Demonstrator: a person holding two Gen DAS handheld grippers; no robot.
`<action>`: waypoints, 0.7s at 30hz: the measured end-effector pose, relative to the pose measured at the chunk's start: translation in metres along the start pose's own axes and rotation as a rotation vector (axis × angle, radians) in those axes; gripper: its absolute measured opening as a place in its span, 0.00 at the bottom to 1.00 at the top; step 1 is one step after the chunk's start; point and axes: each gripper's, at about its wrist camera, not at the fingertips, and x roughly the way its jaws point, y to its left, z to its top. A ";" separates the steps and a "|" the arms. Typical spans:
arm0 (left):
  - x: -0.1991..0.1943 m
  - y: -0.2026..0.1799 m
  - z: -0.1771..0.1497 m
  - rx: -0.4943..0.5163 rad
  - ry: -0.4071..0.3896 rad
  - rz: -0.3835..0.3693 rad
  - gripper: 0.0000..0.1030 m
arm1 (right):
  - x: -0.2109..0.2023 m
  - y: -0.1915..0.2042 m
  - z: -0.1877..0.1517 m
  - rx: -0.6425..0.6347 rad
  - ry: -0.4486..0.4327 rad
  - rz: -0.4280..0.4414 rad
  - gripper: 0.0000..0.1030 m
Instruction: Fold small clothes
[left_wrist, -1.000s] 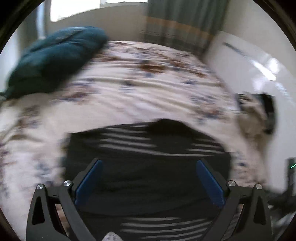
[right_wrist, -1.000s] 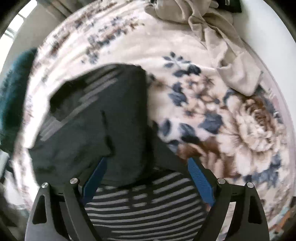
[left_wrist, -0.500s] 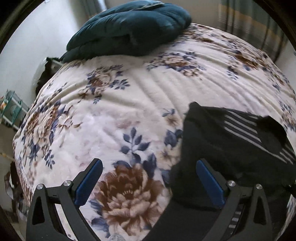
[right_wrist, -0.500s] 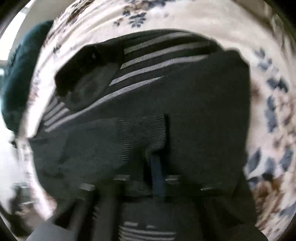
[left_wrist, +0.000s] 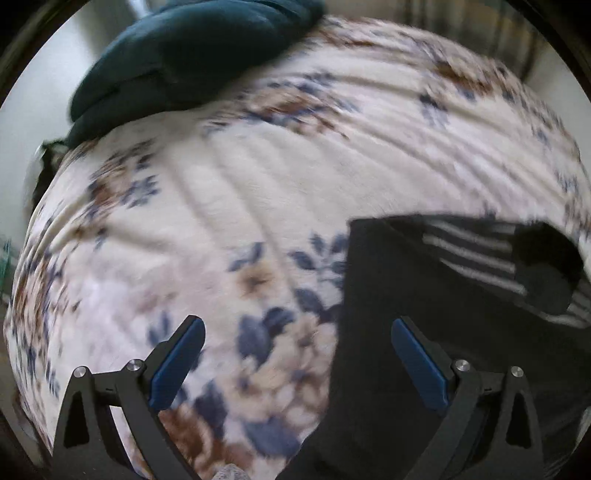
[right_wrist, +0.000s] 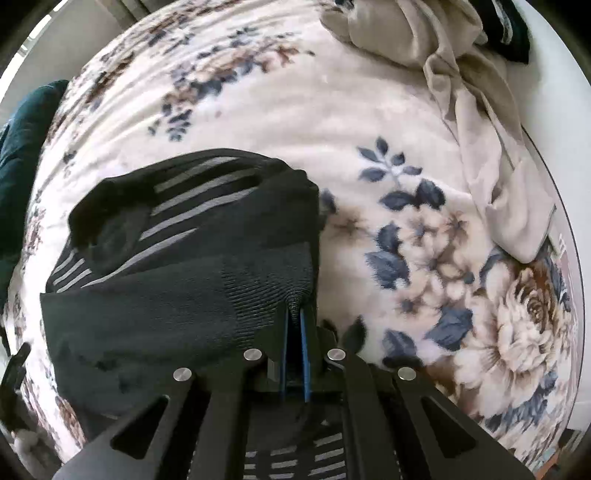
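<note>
A black garment with grey stripes (right_wrist: 177, 258) lies on the floral blanket (right_wrist: 280, 110). My right gripper (right_wrist: 294, 314) is shut on the ribbed cuff (right_wrist: 273, 280) of its folded-over sleeve, near the garment's right edge. In the left wrist view the same garment (left_wrist: 443, 302) lies at the right. My left gripper (left_wrist: 295, 354) is open and empty, low over the blanket (left_wrist: 258, 184), with its right finger (left_wrist: 417, 365) over the garment's left edge.
A dark teal folded quilt (left_wrist: 184, 48) lies at the far end of the bed and also shows in the right wrist view (right_wrist: 18, 147). A beige crumpled garment (right_wrist: 461, 74) lies at the back right by the bed's edge.
My right gripper went from open to shut on the sleeve cuff and has pulled it across the garment. My left gripper swung left off the garment and stays open.
</note>
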 end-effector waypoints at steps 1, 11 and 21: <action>0.009 -0.006 0.000 0.030 0.019 0.020 1.00 | 0.006 -0.002 0.001 0.008 0.025 -0.014 0.07; 0.001 0.007 -0.054 0.124 0.045 0.039 1.00 | -0.022 0.036 -0.030 -0.139 -0.024 0.063 0.35; -0.019 0.030 -0.071 0.044 0.061 -0.038 1.00 | 0.020 0.034 -0.067 -0.202 0.124 -0.044 0.46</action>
